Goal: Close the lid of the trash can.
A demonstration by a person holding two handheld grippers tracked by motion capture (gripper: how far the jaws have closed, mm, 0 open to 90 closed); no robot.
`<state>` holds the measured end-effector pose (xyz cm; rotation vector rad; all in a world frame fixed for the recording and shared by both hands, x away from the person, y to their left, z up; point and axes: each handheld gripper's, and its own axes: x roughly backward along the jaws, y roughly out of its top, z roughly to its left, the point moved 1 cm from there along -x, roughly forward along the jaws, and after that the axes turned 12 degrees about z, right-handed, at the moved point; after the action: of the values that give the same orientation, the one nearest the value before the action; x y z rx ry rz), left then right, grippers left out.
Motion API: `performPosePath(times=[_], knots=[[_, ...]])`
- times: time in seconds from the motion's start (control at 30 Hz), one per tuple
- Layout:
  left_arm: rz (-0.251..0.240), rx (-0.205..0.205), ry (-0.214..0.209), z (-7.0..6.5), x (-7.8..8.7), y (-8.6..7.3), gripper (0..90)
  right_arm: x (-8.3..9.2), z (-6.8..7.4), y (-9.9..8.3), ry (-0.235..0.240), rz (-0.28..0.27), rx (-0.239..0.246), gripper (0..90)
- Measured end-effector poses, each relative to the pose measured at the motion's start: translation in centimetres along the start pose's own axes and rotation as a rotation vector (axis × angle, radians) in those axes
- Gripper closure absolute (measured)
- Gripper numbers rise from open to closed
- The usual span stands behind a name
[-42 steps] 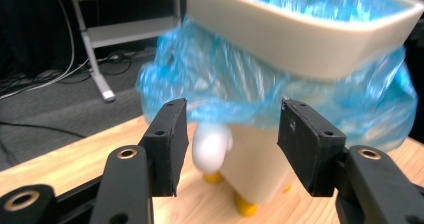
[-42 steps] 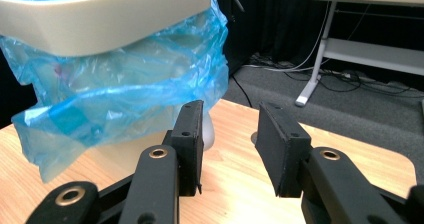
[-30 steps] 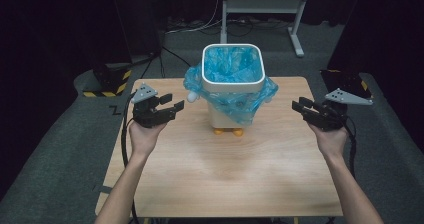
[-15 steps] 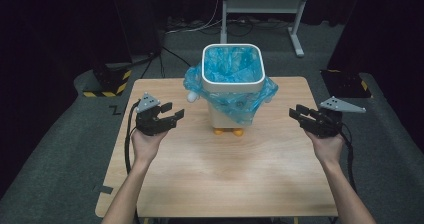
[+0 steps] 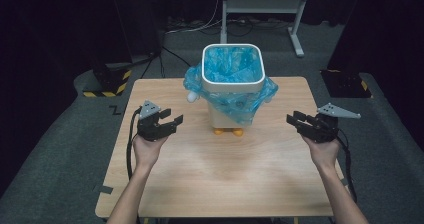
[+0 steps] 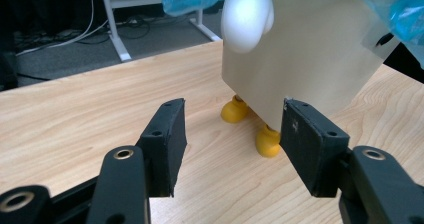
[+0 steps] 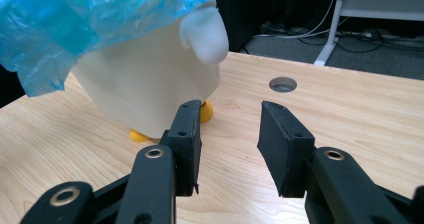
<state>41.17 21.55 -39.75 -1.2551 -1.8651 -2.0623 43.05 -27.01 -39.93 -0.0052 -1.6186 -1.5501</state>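
A cream waste bin point(image 5: 225, 111) on small yellow feet point(image 5: 228, 131) stands at the middle of the wooden table point(image 5: 225, 184), lined with a blue plastic bag point(image 5: 232, 69) folded over its rim. My left gripper point(image 5: 170, 121) hovers left of the bin, open and empty, aimed at its base. In the left gripper view the bin point(image 6: 305, 64), a white knob point(image 6: 247, 14) and the yellow feet point(image 6: 267, 141) lie past the jaws. My right gripper point(image 5: 295, 120) is right of the bin, open and empty. In the right gripper view the bin point(image 7: 150, 89) stands ahead to the left.
A round cable hole point(image 7: 282, 84) pierces the table past the right jaws. A white desk frame point(image 5: 260, 6) with cables stands on the grey carpet behind. A yellow-and-black striped block point(image 5: 107, 86) sits left of the table, a dark box point(image 5: 345, 81) to its right.
Both hands have sunk toward the tabletop on either side of the bin. The bin and its bag have not moved.
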Motion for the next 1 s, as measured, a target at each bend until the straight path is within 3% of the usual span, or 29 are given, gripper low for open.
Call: performPosePath(times=[0.33, 1.0], knots=[[0.007, 0.026, -0.006, 0.2, -0.9, -1.1, 43.8, -0.9, 0.2, -0.7, -0.012, 0.011, -0.003, 60.6], [0.053, 0.03, 0.033, 0.6, -3.4, -2.6, 43.9, -3.2, -0.1, -2.5, -0.033, 0.047, -0.024, 60.4]])
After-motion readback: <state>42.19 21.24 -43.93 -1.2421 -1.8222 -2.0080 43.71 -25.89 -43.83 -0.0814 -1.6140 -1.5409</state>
